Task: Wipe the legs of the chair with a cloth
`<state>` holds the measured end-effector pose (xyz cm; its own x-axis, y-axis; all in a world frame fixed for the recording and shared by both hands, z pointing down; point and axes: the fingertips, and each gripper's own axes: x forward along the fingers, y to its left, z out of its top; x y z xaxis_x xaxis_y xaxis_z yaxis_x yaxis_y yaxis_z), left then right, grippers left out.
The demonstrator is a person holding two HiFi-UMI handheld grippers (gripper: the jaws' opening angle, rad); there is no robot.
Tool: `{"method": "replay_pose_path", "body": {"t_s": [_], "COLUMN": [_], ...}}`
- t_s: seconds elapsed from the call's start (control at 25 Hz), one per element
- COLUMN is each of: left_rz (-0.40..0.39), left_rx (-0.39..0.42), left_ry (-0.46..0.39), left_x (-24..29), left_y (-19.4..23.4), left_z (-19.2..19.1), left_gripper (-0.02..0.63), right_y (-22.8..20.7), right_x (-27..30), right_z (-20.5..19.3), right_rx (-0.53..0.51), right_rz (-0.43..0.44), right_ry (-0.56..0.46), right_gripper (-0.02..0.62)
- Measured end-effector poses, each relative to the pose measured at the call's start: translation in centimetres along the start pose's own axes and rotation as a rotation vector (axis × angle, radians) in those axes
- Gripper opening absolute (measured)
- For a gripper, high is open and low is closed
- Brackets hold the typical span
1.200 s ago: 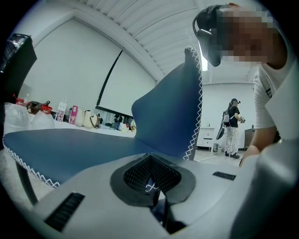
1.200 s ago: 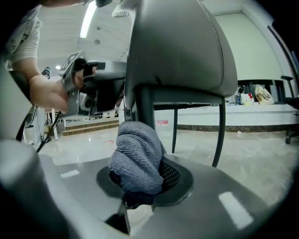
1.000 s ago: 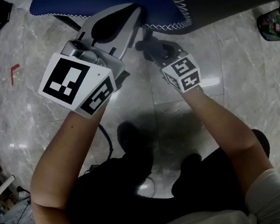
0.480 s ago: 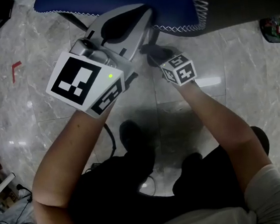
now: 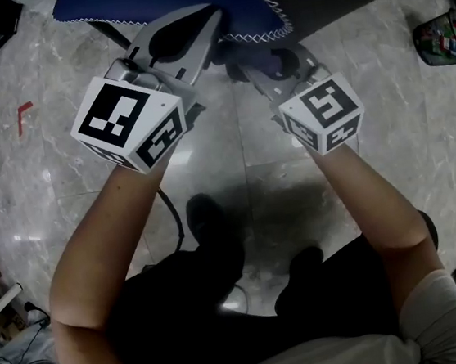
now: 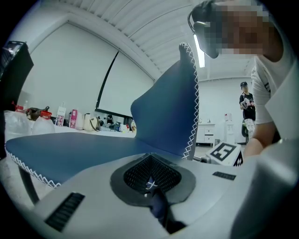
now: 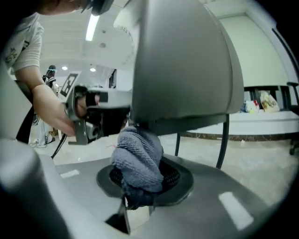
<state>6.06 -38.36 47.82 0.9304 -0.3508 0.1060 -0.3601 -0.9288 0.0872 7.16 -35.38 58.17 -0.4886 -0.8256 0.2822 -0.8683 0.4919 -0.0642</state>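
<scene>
While right tongs [image 7: 138, 181] clamp the cloth [image 7: 138, 156], left tongs [image 6: 150, 179] seemingly pinch the seat [image 6: 88, 149].

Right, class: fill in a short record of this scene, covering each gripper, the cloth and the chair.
left gripper: shut on edge of blue seat
right gripper: shut on bunched grey cloth
chair leg: thin, dark, behind cloth, untouched
floor: pale marbled tiles
</scene>
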Motion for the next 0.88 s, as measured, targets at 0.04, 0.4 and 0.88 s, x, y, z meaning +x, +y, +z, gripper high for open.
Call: {"method": "replay_pose_path", "body": {"t_s": [0.04, 0.4, 0.88], "left_rz": [0.003, 0.003, -0.034], "left_rx": [0.005, 0.000, -0.001], "left_ry": [0.003, 0.012, 0.002], "left_x": [0.0, 0.2, 0.1], "left_y": [-0.1, 0.0, 0.3], "left_z": [0.0, 0.0, -0.6], "left_gripper": [0.006, 0.006, 0.006], "right_y": [0.0, -0.5, -1.3], "right_x": [-0.4, 2.6, 8.3], "right_z": [1.0, -11.0, -26.5], "right_rx": [-0.018, 0.069, 0.148], "right_rz": [0.003, -0.009, -0.020], "right_ry": [-0.013, 0.199, 0.505], "right_gripper": [0.089, 0.089, 0.089]}}
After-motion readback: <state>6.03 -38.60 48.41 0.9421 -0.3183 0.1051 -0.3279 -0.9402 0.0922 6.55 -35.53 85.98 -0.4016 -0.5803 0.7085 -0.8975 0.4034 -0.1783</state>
